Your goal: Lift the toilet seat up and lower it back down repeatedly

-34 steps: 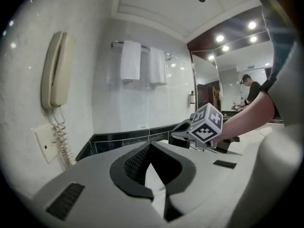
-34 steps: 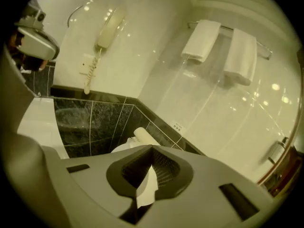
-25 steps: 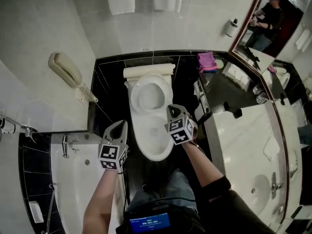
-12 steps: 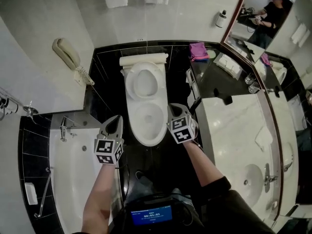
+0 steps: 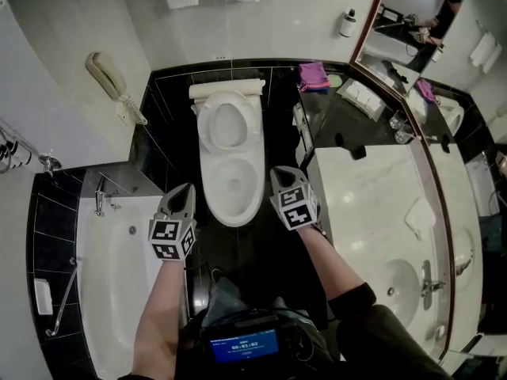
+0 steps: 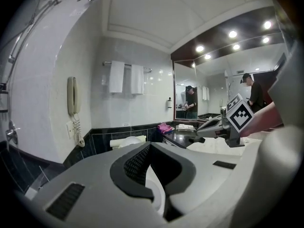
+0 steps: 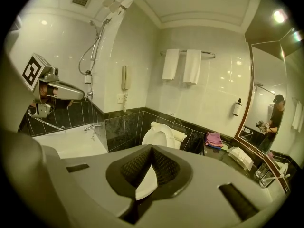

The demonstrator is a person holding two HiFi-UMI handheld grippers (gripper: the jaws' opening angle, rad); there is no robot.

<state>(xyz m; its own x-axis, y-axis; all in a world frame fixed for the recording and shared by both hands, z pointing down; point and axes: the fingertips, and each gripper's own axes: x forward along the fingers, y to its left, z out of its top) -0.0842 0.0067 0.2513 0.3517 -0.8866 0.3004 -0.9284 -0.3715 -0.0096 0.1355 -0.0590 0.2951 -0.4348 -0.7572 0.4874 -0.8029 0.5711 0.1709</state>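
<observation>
While upright before the cistern (image 5: 226,89), glossy white oval toilet seat (image 5: 204,127).

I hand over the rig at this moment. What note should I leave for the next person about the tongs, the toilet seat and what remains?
Left tongs: shut, empty, in the air to the left of the bowl.
Right tongs: shut, empty, to the right of the bowl. Neither touches the toilet.
Toilet seat: raised, standing upright at the back of the bowl.
Done: the seat is up; the number of finished cycles cannot be told.
Left: reach in, lower the seat, then go on lifting and lowering it.
</observation>
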